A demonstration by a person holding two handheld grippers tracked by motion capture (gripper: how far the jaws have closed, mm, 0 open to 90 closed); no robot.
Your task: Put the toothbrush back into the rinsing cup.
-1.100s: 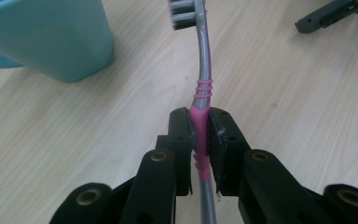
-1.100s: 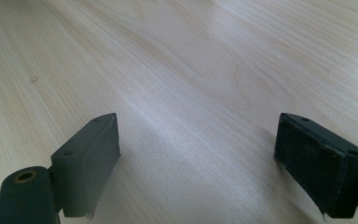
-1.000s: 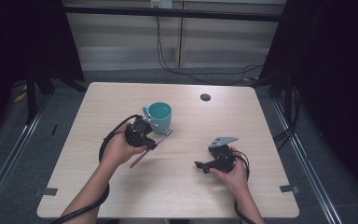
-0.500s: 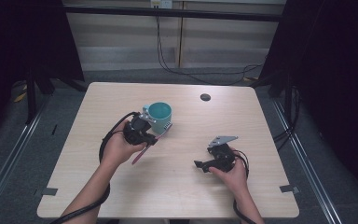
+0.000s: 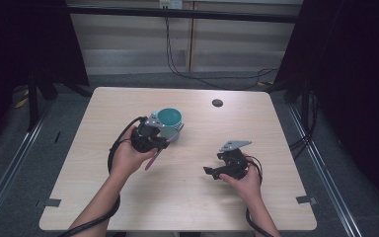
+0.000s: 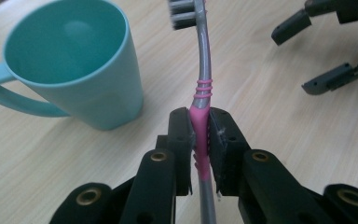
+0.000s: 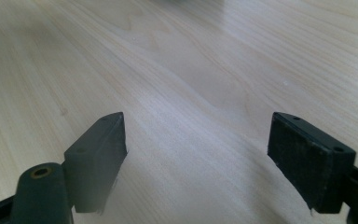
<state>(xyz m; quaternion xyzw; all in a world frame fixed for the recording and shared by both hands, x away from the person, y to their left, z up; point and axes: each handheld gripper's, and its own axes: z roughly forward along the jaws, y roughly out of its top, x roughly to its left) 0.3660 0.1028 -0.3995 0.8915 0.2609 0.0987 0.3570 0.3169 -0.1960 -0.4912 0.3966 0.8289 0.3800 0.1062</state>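
Toothbrush (image 6: 201,100) clamped within left claw (image 6: 200,133)

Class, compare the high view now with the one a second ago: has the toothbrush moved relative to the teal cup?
Yes. The toothbrush, clamped in the left gripper, has swung more upright, its head nearer the teal cup; the cup has stayed put on the table.

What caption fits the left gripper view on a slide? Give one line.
Left gripper clamps a pink-and-grey toothbrush beside an empty teal mug on the wooden table.
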